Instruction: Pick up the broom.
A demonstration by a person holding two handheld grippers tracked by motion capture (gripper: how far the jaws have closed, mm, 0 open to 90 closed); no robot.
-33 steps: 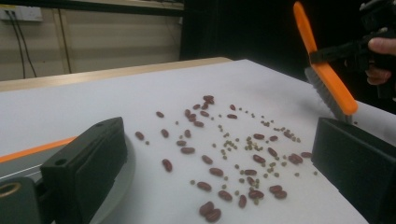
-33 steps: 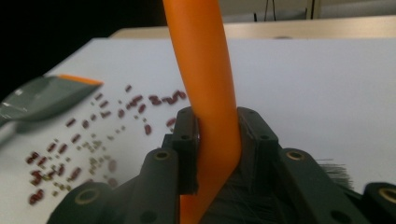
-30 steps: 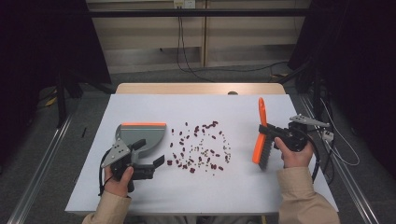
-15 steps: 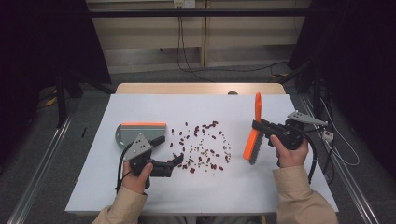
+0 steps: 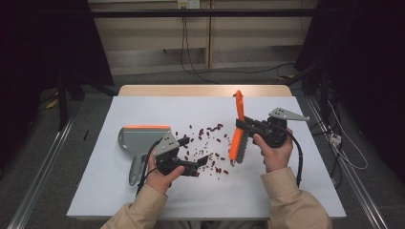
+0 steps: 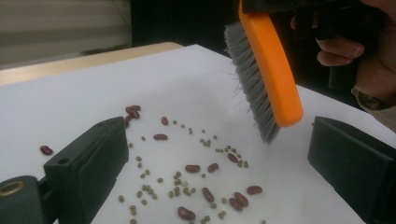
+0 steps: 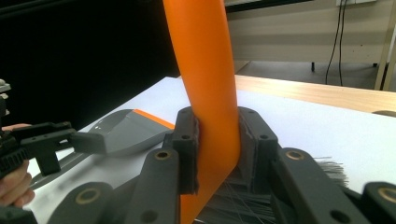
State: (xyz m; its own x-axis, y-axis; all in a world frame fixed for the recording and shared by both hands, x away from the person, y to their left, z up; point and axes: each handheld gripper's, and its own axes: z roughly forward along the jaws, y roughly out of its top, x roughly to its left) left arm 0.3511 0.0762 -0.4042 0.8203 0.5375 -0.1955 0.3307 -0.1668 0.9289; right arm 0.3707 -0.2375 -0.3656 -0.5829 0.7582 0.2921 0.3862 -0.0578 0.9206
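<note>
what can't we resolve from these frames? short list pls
- Brush bristles, right gripper view: mostly hidden behind the right claw clamped on the handle.
- Brush handle top, left gripper view: cut off by the upper edge.
- Dustpan handle end, high view: hidden behind the hand holding the left claw.
- Small green beans: clear in the left gripper view, too small to count in the high view.

There are no words, numbers, labels or signs to read in any of the pictures. The orange brush [image 5: 237, 128] has no writing on its handle. The grey dustpan [image 5: 139, 140] has none, and the white counter [image 5: 296, 191] is plain.
</note>
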